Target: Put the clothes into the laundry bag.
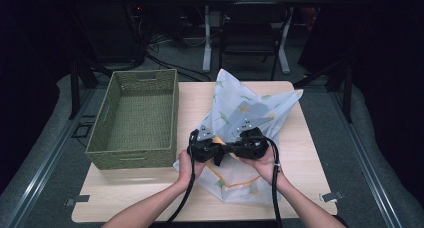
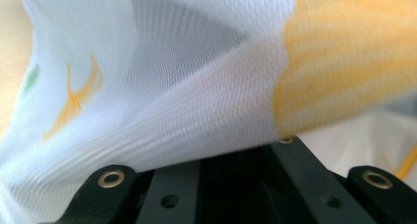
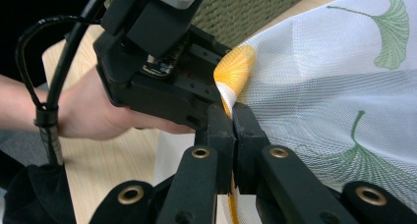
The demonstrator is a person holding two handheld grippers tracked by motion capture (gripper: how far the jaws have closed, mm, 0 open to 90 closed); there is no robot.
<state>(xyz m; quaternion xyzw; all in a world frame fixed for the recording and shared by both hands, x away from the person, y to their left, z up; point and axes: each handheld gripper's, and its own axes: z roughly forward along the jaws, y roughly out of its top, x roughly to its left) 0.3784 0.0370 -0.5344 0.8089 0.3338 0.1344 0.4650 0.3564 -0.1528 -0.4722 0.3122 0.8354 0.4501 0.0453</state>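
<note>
Cloth (image 1: 250, 113) lies on the table (image 1: 150, 188), right of the basket (image 1: 137, 115), near edge lifted. Right gripper (image 3: 232, 111): jaws clamped on the cloth's orange-trimmed edge. Left gripper (image 1: 206, 149), close beside it: cloth drapes over its jaws; grip cannot be told

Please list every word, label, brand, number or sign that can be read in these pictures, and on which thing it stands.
None: no readable text stands anywhere. The white cloth bears only printed leaves, green and orange. The green basket and both grippers, left gripper and right gripper, carry no legible marking.
</note>
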